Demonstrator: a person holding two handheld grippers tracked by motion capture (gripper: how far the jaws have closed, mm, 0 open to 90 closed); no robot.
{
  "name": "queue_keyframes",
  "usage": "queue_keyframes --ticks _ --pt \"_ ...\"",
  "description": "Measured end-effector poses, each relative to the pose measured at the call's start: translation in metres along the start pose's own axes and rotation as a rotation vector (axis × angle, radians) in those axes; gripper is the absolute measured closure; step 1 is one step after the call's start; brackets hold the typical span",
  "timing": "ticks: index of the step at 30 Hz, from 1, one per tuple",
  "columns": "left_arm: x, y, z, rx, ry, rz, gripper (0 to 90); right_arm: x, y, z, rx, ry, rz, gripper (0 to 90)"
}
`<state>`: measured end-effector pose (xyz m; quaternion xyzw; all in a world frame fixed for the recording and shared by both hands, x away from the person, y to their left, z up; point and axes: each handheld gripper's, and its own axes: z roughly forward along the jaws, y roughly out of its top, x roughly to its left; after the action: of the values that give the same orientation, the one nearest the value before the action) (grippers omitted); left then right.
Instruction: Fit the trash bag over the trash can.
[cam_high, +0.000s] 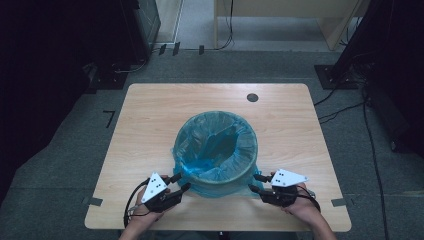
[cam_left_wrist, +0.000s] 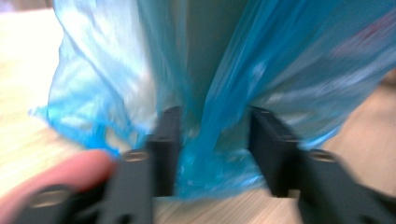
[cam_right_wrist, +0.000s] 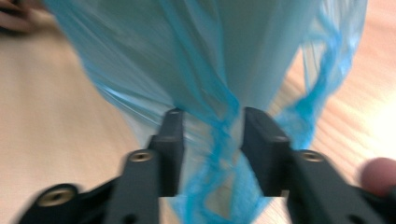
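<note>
Looking down, we see the bin (cam_high: 216, 150) mid-tabletop (cam_high: 150, 110), its bag (cam_high: 197, 170) draped outside. Left claw (cam_left_wrist: 212, 154) and right claw (cam_right_wrist: 210, 151) each stand open astride bag folds, positioned to pinch them.

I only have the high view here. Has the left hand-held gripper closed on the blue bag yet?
Observer: No. In the left gripper view, the left hand-held gripper is open, with loose film of the blue bag between its jaws.
Operator: And the right one?
Observer: The right hand-held gripper is open too. The right gripper view shows a twisted strand of the bag hanging between its jaws.
</note>
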<state>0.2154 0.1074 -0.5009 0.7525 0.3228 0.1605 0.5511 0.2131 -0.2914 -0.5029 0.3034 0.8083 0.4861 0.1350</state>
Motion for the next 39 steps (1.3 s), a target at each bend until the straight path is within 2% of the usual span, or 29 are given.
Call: queue_keyframes --ticks 1,2,3,4,9,10,11,12,13,16,18,20,21,23,24,25,26,27,29,30,31,32,33,35,36,37,38,39 --pt "0.0 0.0 0.0 0.0 0.0 0.0 41.7 0.0 0.0 0.0 0.0 0.0 0.0 55.0" --pt "0.002 0.001 -0.004 -0.028 -0.01 0.002 41.7 0.0 0.001 -0.004 -0.025 0.014 -0.008 53.2" --pt "0.003 0.001 -0.008 -0.041 -0.015 0.007 32.7 0.001 0.003 -0.011 -0.065 0.03 -0.017 50.4" --pt "0.006 0.002 -0.012 -0.059 -0.02 0.005 28.7 0.001 0.003 -0.013 -0.072 0.035 -0.015 50.0" --pt "0.013 0.002 -0.019 -0.092 -0.005 -0.001 20.2 -0.002 0.006 -0.022 -0.12 0.026 -0.005 51.4" --pt "0.017 0.003 -0.021 -0.097 0.025 -0.001 17.6 -0.004 0.008 -0.027 -0.139 0.005 -0.007 59.6" --pt "0.017 0.003 -0.021 -0.097 0.025 -0.001 13.3 -0.005 0.008 -0.029 -0.149 0.0 -0.006 63.0" --pt "0.021 0.004 -0.021 -0.085 0.067 -0.015 13.3 -0.005 0.008 -0.029 -0.149 0.0 -0.006 63.0" --pt "0.024 0.005 -0.022 -0.077 0.086 -0.026 8.5 -0.006 0.01 -0.032 -0.162 -0.006 0.0 68.3" --pt "0.034 0.004 -0.026 -0.08 0.135 -0.049 8.4 -0.008 0.014 -0.038 -0.189 -0.022 0.013 79.1" --pt "0.039 0.003 -0.025 -0.058 0.162 -0.069 8.4 -0.009 0.017 -0.041 -0.202 -0.038 0.025 85.1" --pt "0.04 0.002 -0.024 -0.052 0.17 -0.073 8.5 -0.009 0.02 -0.042 -0.218 -0.054 0.03 87.3" --pt "0.039 0.002 -0.024 -0.056 0.17 -0.074 8.6 -0.008 0.021 -0.041 -0.224 -0.052 0.031 87.2" --pt "0.036 0.006 -0.022 -0.1 0.164 -0.082 9.0 -0.008 0.021 -0.041 -0.233 -0.049 0.029 86.6" --pt "0.034 0.008 -0.022 -0.118 0.176 -0.078 9.3 -0.007 0.023 -0.041 -0.246 -0.052 0.033 83.2" --pt "0.033 0.011 -0.021 -0.136 0.189 -0.071 15.0 -0.004 0.026 -0.041 -0.267 -0.064 0.032 77.9" --pt "0.033 0.014 -0.021 -0.148 0.2 -0.071 15.0 -0.004 0.026 -0.041 -0.267 -0.064 0.032 77.9" --pt "0.034 0.018 -0.019 -0.163 0.219 -0.085 15.0 -0.003 0.027 -0.042 -0.275 -0.064 0.033 75.0" --pt "0.038 0.024 -0.019 -0.197 0.224 -0.126 15.1 0.0 0.03 -0.044 -0.307 -0.049 0.035 64.7" --pt "0.039 0.026 -0.018 -0.206 0.225 -0.14 15.1 0.001 0.033 -0.046 -0.328 -0.015 0.048 56.9" --pt "0.04 0.028 -0.017 -0.217 0.217 -0.145 15.1 0.003 0.034 -0.046 -0.337 0.005 0.051 52.2" --pt "0.039 0.031 -0.016 -0.222 0.205 -0.137 15.1 0.003 0.034 -0.046 -0.337 0.005 0.051 52.2" --pt "0.038 0.032 -0.014 -0.22 0.198 -0.128 15.1 0.005 0.035 -0.045 -0.344 0.008 0.045 48.1" --pt "0.037 0.036 -0.01 -0.223 0.152 -0.12 15.1 0.01 0.037 -0.042 -0.344 0.012 0.034 42.2" --pt "0.036 0.04 -0.006 -0.227 0.111 -0.109 15.2 0.013 0.039 -0.037 -0.341 0.017 0.03 39.3" --pt "0.036 0.04 -0.006 -0.227 0.111 -0.109 15.2 0.015 0.04 -0.034 -0.337 0.02 0.026 39.2" --pt "0.036 0.042 -0.005 -0.233 0.081 -0.112 15.3 0.016 0.041 -0.031 -0.333 0.016 0.022 39.7" --pt "0.038 0.048 -0.002 -0.247 0.028 -0.125 18.6 0.017 0.041 -0.028 -0.332 0.019 0.022 40.9"
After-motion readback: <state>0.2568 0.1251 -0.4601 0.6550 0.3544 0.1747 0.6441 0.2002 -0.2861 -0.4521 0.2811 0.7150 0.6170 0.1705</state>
